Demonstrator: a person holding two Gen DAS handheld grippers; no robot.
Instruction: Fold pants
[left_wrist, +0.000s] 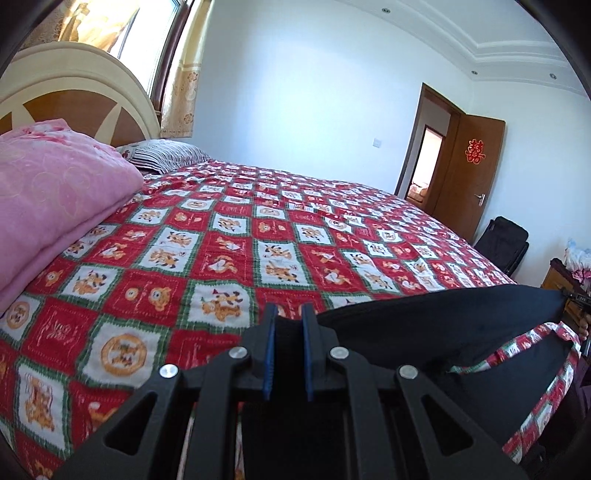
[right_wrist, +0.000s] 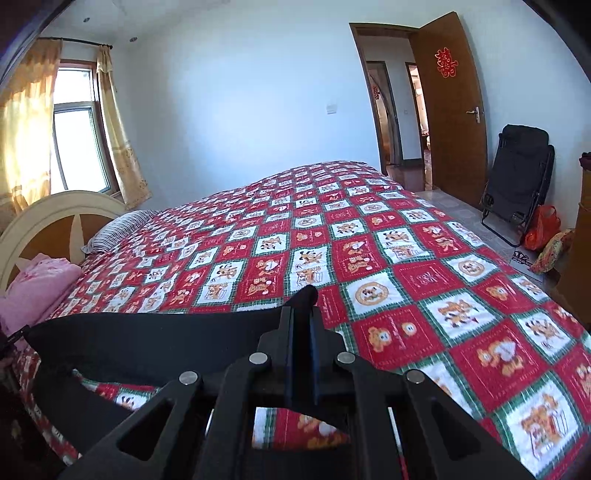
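Pants: black cloth, matt, smooth, no sheen. Bedspread: printed cloth in red, white and green, quilted-looking, slightly rumpled. Quilt: pink cloth, soft, faint satin sheen. Pillow: striped cloth. Left gripper and right gripper: matt black plastic links, bright metal pins, blue pads on the fingers, possibly rubber. Headboard: cream paint around brown wood, semi-gloss. Door: varnished brown wood, metal handle. Floor: glossy tile.
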